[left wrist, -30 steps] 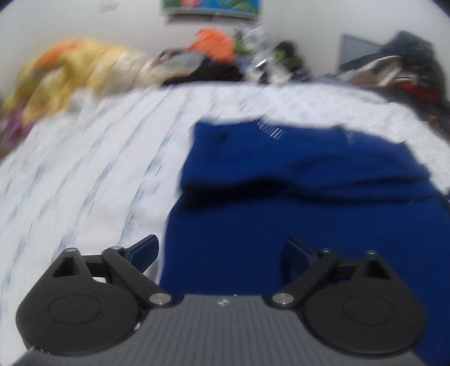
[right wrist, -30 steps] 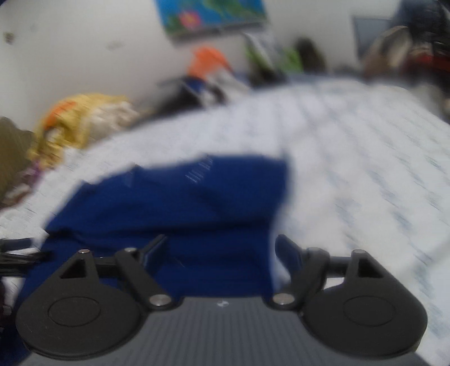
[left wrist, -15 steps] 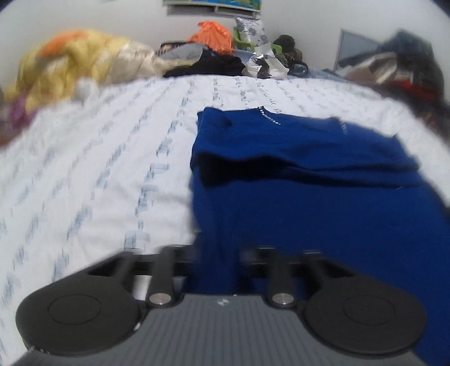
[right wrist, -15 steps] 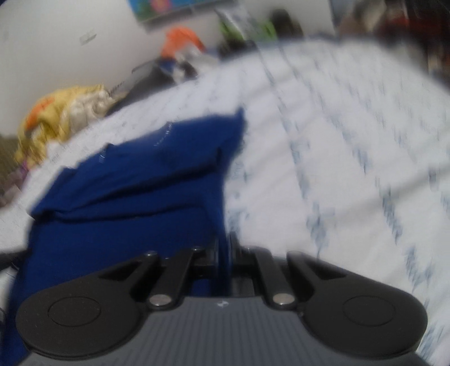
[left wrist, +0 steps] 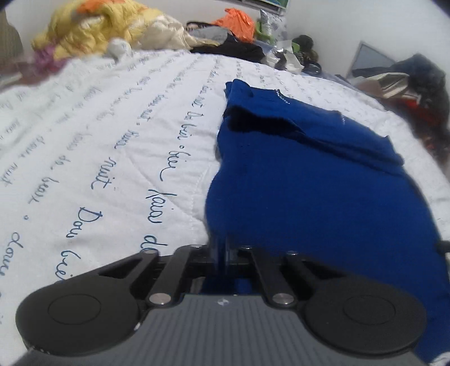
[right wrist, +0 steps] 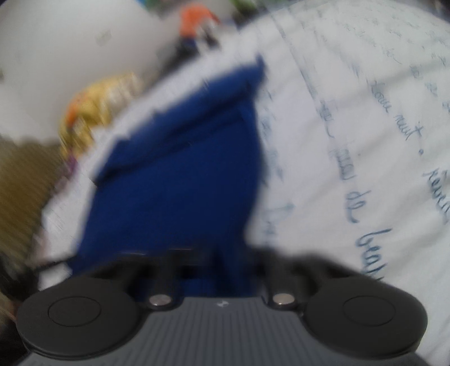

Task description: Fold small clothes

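Both grippers clamping the blue shirt's near hem

The left gripper [left wrist: 222, 253] and right gripper [right wrist: 222, 259] are pinching the blue shirt [left wrist: 309, 191] on the bedspread [left wrist: 98, 126].

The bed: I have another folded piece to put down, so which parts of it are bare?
The white script-printed quilt is bare left of the blue knit garment and also right of it. The far edge is crowded: yellow bedding heap, orange cloth.

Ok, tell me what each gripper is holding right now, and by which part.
Both hold the blue garment. The left gripper pinches its near left edge; the right gripper has its near right edge, jaws closed on the cloth.
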Available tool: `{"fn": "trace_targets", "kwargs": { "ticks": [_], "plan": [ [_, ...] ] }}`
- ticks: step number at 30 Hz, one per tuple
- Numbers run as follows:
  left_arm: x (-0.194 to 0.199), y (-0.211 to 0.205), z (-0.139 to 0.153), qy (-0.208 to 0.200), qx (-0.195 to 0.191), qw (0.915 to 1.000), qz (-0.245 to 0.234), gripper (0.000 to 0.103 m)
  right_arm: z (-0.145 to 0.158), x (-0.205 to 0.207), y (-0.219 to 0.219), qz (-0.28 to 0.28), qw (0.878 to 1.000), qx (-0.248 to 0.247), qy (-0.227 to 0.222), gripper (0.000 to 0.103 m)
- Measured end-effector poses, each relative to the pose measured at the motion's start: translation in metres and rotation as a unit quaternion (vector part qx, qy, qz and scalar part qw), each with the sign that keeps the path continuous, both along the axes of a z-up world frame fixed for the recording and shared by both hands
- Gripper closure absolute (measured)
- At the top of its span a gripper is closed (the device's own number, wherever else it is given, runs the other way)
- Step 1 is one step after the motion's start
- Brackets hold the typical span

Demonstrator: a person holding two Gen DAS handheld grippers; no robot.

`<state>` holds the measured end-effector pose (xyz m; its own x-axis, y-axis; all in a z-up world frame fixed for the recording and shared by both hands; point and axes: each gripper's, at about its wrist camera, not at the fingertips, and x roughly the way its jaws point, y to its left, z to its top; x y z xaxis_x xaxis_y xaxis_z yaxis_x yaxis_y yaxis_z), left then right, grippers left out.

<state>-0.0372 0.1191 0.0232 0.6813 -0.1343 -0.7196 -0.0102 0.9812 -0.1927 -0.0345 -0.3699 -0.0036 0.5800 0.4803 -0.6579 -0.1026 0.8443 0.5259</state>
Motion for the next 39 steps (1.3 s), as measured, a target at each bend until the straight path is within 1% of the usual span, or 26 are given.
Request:
{"fn": "trace_targets", "kwargs": {
  "ticks": [3,5,6,7,8,9,10,11,12,13,15,16,19,20,24,26,27,29,30,31,32,33,34,35,37,39],
  "plan": [
    [-0.007,0.013,0.000,0.002,0.000,1.0000,0.003,0.093,0.001,-0.005,-0.017,-0.024,1.000,-0.009,-0.003,0.100],
    [-0.016,0.017,0.001,0.012,-0.034,0.9993,-0.003,0.092,-0.001,-0.010,-0.018,-0.026,1.000,0.008,-0.001,0.100],
    [-0.024,0.020,0.002,0.018,-0.059,0.9981,-0.005,0.070,-0.003,-0.014,-0.017,-0.020,0.999,0.026,0.007,0.098],
    [-0.032,0.022,0.003,0.022,-0.090,0.9957,-0.010,0.038,-0.005,-0.018,-0.017,-0.012,0.998,0.050,0.024,0.091],
    [-0.042,0.022,0.003,0.024,-0.118,0.9926,-0.009,0.022,-0.006,-0.022,-0.019,-0.005,0.996,0.074,0.044,0.086],
    [-0.053,0.024,0.002,0.029,-0.143,0.9892,-0.006,0.007,-0.008,-0.030,-0.022,-0.001,0.993,0.100,0.055,0.073],
    [-0.062,0.024,-0.001,0.034,-0.159,0.9866,-0.007,0.008,-0.008,-0.039,-0.027,0.001,0.990,0.125,0.061,0.054],
    [-0.071,0.022,-0.002,0.031,-0.165,0.9858,-0.010,0.008,-0.010,-0.049,-0.032,0.002,0.987,0.150,0.063,0.043],
    [-0.079,0.023,-0.004,0.030,-0.173,0.9844,-0.012,0.008,-0.011,-0.058,-0.037,0.001,0.982,0.178,0.068,0.023],
    [-0.086,0.023,-0.005,0.031,-0.185,0.9821,-0.015,0.008,-0.015,-0.068,-0.041,-0.001,0.976,0.206,0.076,0.016],
    [-0.090,0.026,-0.009,0.041,-0.222,0.9735,-0.036,0.007,-0.021,-0.080,-0.040,0.014,0.965,0.242,0.097,0.016],
    [-0.090,0.028,-0.011,0.051,-0.248,0.9661,-0.047,0.005,-0.022,-0.084,-0.036,0.028,0.963,0.247,0.104,0.016],
    [-0.085,0.034,-0.026,0.103,-0.343,0.9296,-0.087,0.004,-0.023,-0.087,-0.023,0.058,0.958,0.253,0.123,0.016],
    [-0.084,0.035,-0.029,0.111,-0.359,0.9228,-0.087,0.004,-0.024,-0.087,-0.018,0.066,0.956,0.254,0.129,0.016],
    [-0.084,0.039,-0.034,0.126,-0.378,0.9135,-0.081,0.007,-0.020,-0.086,0.001,0.084,0.960,0.234,0.130,0.016],
    [-0.085,0.037,-0.034,0.130,-0.375,0.9141,-0.083,0.010,-0.019,-0.089,0.006,0.083,0.963,0.225,0.126,0.016],
    [-0.086,0.036,-0.033,0.130,-0.367,0.9176,-0.082,0.016,-0.018,-0.090,0.008,0.079,0.964,0.221,0.123,0.017],
    [-0.085,0.032,-0.030,0.137,-0.339,0.9273,-0.078,0.042,-0.018,-0.091,0.009,0.065,0.966,0.219,0.122,0.025],
    [-0.084,0.029,-0.030,0.149,-0.317,0.9337,-0.075,0.077,-0.019,-0.093,0.009,0.061,0.967,0.210,0.126,0.051],
    [-0.083,0.027,-0.032,0.162,-0.289,0.9406,-0.072,0.094,-0.023,-0.093,0.010,0.058,0.970,0.191,0.136,0.090],
    [-0.083,0.026,-0.032,0.162,-0.281,0.9430,-0.075,0.097,-0.029,-0.093,0.011,0.053,0.972,0.181,0.143,0.099],
    [-0.083,0.025,-0.028,0.157,-0.267,0.9476,-0.076,0.097,-0.033,-0.093,0.009,0.050,0.969,0.195,0.140,0.098],
    [-0.084,0.024,-0.020,0.148,-0.243,0.9557,-0.075,0.097,-0.033,-0.094,0.007,0.046,0.970,0.194,0.138,0.098],
    [-0.085,0.024,-0.010,0.134,-0.222,0.9627,-0.078,0.097,-0.026,-0.096,0.006,0.043,0.975,0.177,0.126,0.098],
    [-0.094,0.027,0.014,0.101,-0.211,0.9675,-0.096,0.097,-0.007,-0.102,-0.002,0.048,0.978,0.177,0.098,0.098],
    [-0.099,0.027,0.021,0.098,-0.177,0.9740,-0.102,0.097,0.006,-0.109,-0.008,0.051,0.985,0.138,0.088,0.098]
  ]
}}
